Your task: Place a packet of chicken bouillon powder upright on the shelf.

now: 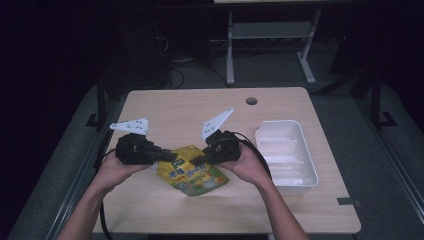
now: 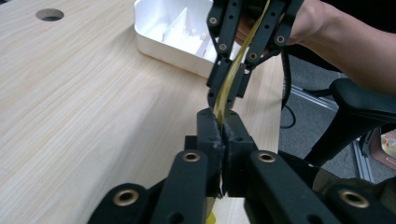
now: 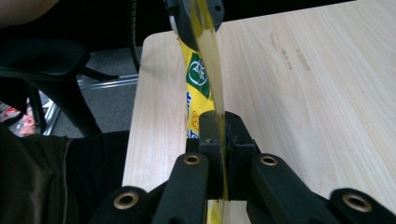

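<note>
Yellow snack pouch (image 1: 192, 175), printed with blue lettering and a green emblem: held above the worktop (image 1: 200, 107) near its front edge, toward the middle, pinched along its top edge from both sides. Left tool (image 1: 167, 156): jaws clenched on the pouch's left part. Right tool (image 1: 196, 160): jaws clenched on its right part. White divided tray (image 1: 308, 162): at the worktop's right edge, apart from the pouch.

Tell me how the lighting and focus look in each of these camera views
High view: dim, room behind nearly black, table lit evenly, yellow pouch soft. Left gripper view: bright, wood grain crisp, white tray slightly washed out. Right gripper view: pouch edge blurred up close at the top, chair side dark.
</note>
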A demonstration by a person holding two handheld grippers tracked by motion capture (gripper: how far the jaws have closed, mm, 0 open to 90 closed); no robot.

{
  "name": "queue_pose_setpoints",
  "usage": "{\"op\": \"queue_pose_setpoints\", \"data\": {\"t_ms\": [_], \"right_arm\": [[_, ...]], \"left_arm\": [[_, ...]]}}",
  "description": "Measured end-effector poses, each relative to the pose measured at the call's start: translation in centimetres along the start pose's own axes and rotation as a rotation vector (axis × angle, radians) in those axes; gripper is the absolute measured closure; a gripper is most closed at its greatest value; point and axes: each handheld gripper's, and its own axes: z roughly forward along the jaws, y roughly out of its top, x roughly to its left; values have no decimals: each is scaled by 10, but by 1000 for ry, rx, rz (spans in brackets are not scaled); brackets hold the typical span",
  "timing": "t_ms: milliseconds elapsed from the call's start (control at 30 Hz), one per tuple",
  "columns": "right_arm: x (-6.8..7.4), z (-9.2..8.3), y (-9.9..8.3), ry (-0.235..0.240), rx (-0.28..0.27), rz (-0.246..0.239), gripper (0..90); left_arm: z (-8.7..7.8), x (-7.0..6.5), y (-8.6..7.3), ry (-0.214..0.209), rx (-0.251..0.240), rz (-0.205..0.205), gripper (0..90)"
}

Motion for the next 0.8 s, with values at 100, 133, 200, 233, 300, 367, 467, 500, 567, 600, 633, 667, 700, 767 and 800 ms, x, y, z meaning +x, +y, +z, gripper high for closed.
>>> {"op": "queue_pose_setpoints", "data": {"t_ms": [100,133,200,233,300,367,467,500,567,600,633,667,700,767,800], "right_arm": [[1,0,0,8,-3,-1,895],[1,0,0,8,-3,-1,896],[1,-1,0,2,-3,1,897],[1,-1,0,2,-3,1,897],[1,-3,-1,-5,-3,7,897],[1,-4,-1,-6,-5,9,897],[0,-7,-3,-18,-7,17,898],[0,-8,-3,-23,-7,21,897],[-1,-9,-3,-28,-7,29,898],[-1,-9,-3,-28,-7,29,898],[-1,-10,-4,-31,-7,32,898],[-1,-12,-4,-36,-10,35,897],[-1,-14,-5,-42,-17,40,897],[-2,-16,-5,-46,-22,41,897],[-2,-18,-5,-49,-26,52,897]], "left_arm": [[-1,0,0,11,0,2,777],[-1,0,-1,16,1,3,739],[-1,-1,-2,21,8,11,700],[-1,-1,-2,21,8,11,671],[-4,-1,-4,37,4,20,634],[-6,-1,-5,43,-5,20,614],[-11,-1,-8,62,-19,11,534],[-12,-1,-8,65,-21,12,525],[-15,0,-10,78,-28,7,498],[-15,0,-10,78,-28,7,487],[-17,1,-11,86,-31,4,487],[-18,2,-13,89,-34,1,479],[-19,2,-14,96,-37,0,464],[-22,3,-18,106,-43,-7,459],[-24,4,-21,119,-45,-10,447]]}}
